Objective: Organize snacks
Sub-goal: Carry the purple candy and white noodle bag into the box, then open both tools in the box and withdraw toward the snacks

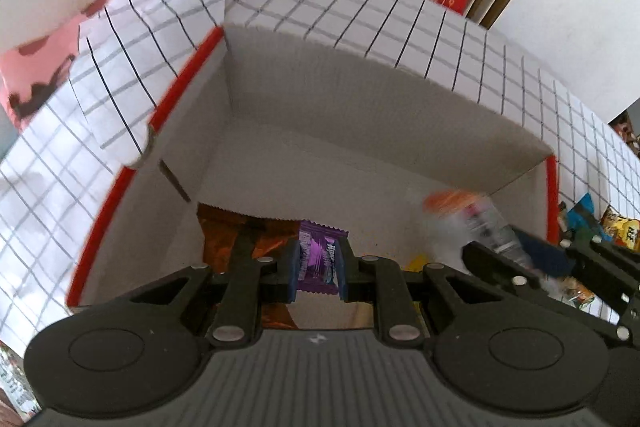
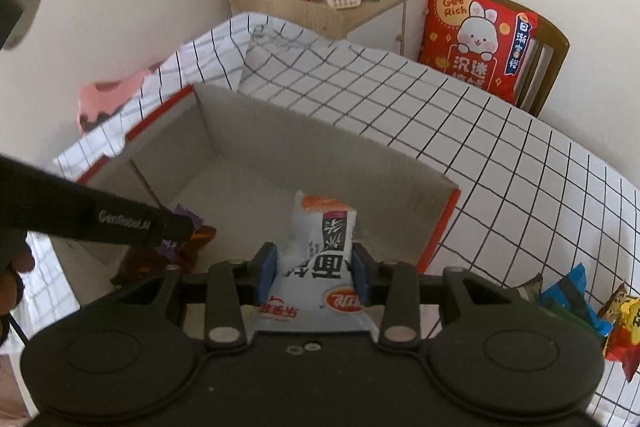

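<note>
The left hand-held gripper [image 1: 318, 269] pinches a purple snack packet [image 1: 317, 259] low inside the open cardboard box [image 1: 304, 87], just above an orange-brown wrapper [image 1: 224, 235] on the box floor. The right hand-held gripper [image 2: 314, 269] clamps a white snack pouch [image 2: 320, 247] over the same box [image 2: 320, 147]. More loose snacks [image 2: 580, 303] lie on the checked tabletop [image 2: 500, 167] beside the box.

You can read "Get Rich" on the far red rabbit cushion [image 2: 476, 43] | "GenRobot.AI" on the left gripper [image 2: 188, 227] arm | Chinese characters on the white snack packet [image 2: 316, 259], partly legible.
</note>
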A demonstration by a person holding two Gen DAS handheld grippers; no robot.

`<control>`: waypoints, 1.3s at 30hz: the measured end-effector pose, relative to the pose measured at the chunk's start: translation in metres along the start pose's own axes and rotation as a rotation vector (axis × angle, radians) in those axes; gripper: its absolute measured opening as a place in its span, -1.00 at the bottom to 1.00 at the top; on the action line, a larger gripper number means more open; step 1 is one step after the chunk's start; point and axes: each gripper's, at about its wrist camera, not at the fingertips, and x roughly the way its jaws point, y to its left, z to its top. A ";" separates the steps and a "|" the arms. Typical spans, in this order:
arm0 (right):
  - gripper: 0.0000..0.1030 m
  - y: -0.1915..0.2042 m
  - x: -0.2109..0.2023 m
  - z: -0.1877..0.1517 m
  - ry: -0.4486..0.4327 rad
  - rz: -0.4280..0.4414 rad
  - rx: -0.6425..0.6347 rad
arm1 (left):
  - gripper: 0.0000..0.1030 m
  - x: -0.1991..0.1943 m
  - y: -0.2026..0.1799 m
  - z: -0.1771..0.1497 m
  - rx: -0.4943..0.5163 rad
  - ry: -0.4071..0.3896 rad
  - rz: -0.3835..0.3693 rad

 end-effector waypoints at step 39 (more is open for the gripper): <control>0.25 -0.011 -0.065 -0.027 -0.075 0.067 0.070 | 0.02 -0.051 -0.020 -0.041 0.048 -0.124 -0.036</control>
